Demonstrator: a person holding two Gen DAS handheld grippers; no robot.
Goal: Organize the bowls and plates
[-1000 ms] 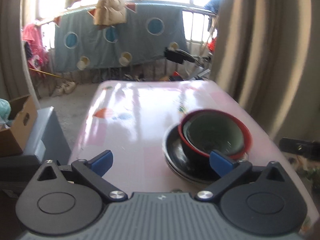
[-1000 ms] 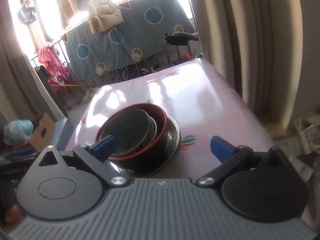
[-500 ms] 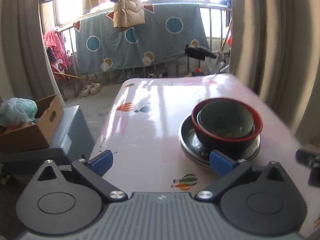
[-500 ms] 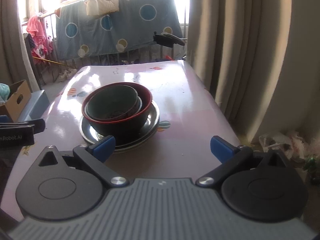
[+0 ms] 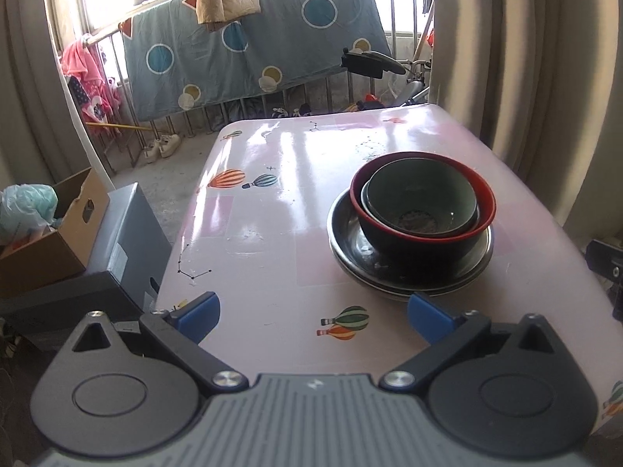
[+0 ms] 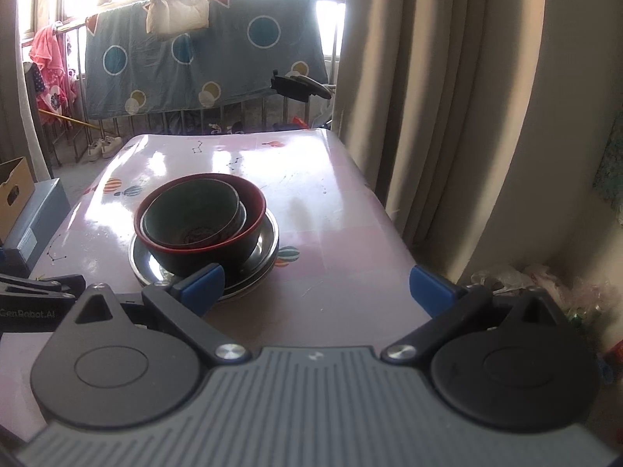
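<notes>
One stack stands on the pink table [image 5: 272, 233]: a small grey-green bowl [image 5: 422, 194] nests inside a black bowl with a red rim [image 5: 420, 241], and both rest on metal plates [image 5: 389, 280]. My left gripper [image 5: 313, 313] is open, near the table's front edge, with the stack ahead to its right. The right wrist view shows the same green bowl [image 6: 194, 210], red-rimmed bowl [image 6: 202, 253] and metal plates [image 6: 268, 241], ahead and left of my open right gripper [image 6: 317, 288]. Neither gripper holds anything.
Beige curtains [image 6: 428, 116] hang close along the table's right side. A cardboard box [image 5: 46, 233] and a grey box [image 5: 124, 233] sit on the floor to the left. A railing with a blue dotted blanket [image 5: 249, 46] stands behind the table.
Both grippers have pulled back and away from the stack, which now looks smaller and farther off. The bowls and plates have stayed in place.
</notes>
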